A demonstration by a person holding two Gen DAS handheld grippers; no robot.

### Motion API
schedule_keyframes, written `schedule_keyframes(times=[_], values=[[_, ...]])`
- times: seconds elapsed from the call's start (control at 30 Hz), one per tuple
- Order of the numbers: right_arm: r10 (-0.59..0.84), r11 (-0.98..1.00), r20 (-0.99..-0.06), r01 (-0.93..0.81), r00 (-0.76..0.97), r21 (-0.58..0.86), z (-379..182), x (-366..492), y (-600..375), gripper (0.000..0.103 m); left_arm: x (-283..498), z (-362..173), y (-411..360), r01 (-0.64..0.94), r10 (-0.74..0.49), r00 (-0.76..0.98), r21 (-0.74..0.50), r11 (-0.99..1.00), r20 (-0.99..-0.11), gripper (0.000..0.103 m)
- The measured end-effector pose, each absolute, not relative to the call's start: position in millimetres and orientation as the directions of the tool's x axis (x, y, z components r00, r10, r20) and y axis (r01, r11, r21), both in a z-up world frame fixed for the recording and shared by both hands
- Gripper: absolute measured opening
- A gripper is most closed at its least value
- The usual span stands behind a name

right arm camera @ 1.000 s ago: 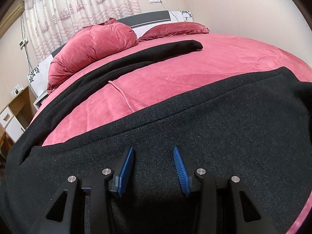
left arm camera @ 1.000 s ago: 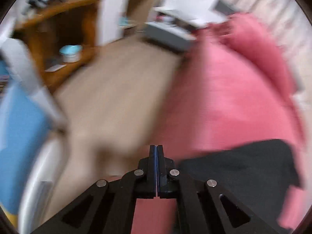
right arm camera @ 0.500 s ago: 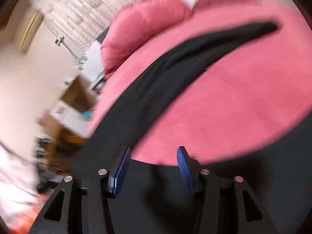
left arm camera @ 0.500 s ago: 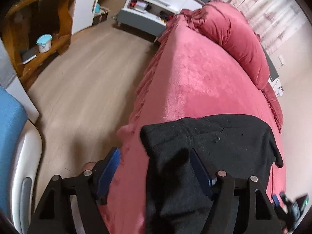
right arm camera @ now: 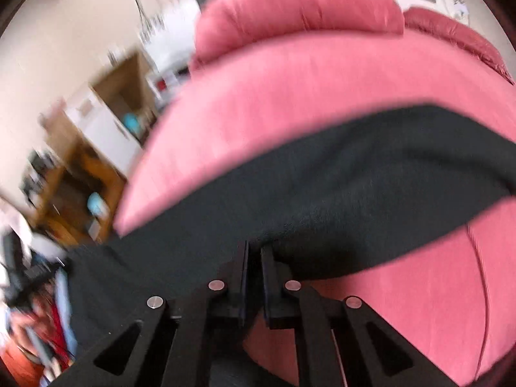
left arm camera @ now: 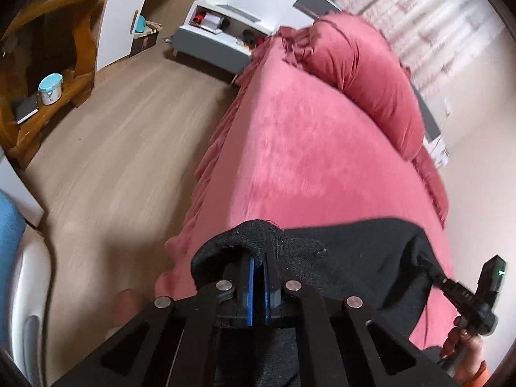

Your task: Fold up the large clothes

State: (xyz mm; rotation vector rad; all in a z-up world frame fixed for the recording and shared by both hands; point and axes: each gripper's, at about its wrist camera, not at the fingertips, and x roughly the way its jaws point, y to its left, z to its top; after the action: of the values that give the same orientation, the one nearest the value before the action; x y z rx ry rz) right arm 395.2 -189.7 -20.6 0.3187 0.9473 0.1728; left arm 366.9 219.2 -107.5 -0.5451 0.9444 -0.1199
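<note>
Two grippers each pinch the same black garment (left arm camera: 354, 264), which is soft, fuzzy and knitted. Up close in the left wrist view, the left gripper (left arm camera: 257, 269) has its blue pads (left arm camera: 249, 287) pressed together on a bunched, rounded edge of the cloth. The right gripper (right arm camera: 253, 258) is clamped on a fold of it too, and it also shows at the right side of the left wrist view, held by a hand (left arm camera: 464, 348). Between them the garment stretches in a wide dark band across the near end of the bed (left arm camera: 306, 161). That bed wears a pink, velvety cover that looks smooth and puffy, with a ruffled edge hanging down its left side. Past the cloth, lots of the cover lies bare and flat. Farther back sits a fat pink pillow (left arm camera: 364, 74), round like a sausage. Left of the bed, the wooden floor (left arm camera: 106, 135) is wide and open. Far off stand a brown wooden shelf (left arm camera: 64, 48) with curvy edges, a small blue tub (left arm camera: 50, 88) on it, and a white cabinet (left arm camera: 232, 32). The right wrist view is blurry.
</note>
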Motion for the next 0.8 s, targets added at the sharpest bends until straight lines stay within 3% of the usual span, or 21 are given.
schedule_keyframes(times=[0.1,0.2,0.27,0.3,0.37,0.4,0.5,0.63,0.7,0.8], values=[[0.266,0.937,-0.736,0.013,0.622,0.349,-20,415,-191,0.002,383,-126,220,-0.179,-0.310,0.589,-0.494,0.851,-0.746,0.004],[0.191,0.950,-0.783,0.089,0.592,0.299,-52,438,-198,0.002,390,-156,222,-0.227,-0.291,0.555,-0.478,0.849,-0.779,0.004],[0.249,0.911,-0.791,0.142,0.559,0.387,-75,442,-209,0.007,387,-163,223,-0.205,-0.304,0.570,-0.490,0.847,-0.764,0.005],[0.297,0.883,-0.768,0.142,0.568,0.447,-79,437,-214,0.011,385,-163,223,-0.193,-0.303,0.575,-0.486,0.853,-0.760,0.009],[0.320,0.872,-0.723,0.107,0.612,0.477,-70,419,-218,0.034,378,-161,226,-0.183,-0.299,0.571,-0.474,0.861,-0.764,0.016],[0.322,0.872,-0.703,0.091,0.634,0.481,-64,407,-222,0.035,374,-160,230,-0.183,-0.306,0.569,-0.481,0.858,-0.763,0.019],[0.306,0.865,-0.667,0.095,0.679,0.493,-53,370,-247,0.036,355,-149,244,-0.241,-0.244,0.579,-0.449,0.861,-0.778,0.031],[0.252,0.873,-0.697,0.154,0.671,0.463,-52,327,-285,0.036,314,-125,252,-0.361,-0.103,0.659,-0.433,0.826,-0.745,0.031],[0.209,0.890,-0.717,0.175,0.665,0.422,-53,308,-310,0.036,298,-114,233,-0.315,-0.127,0.696,-0.459,0.830,-0.707,0.031],[0.199,0.878,-0.737,0.216,0.646,0.427,-61,293,-331,0.036,290,-105,171,-0.144,-0.188,0.675,-0.378,0.915,-0.714,0.031]])
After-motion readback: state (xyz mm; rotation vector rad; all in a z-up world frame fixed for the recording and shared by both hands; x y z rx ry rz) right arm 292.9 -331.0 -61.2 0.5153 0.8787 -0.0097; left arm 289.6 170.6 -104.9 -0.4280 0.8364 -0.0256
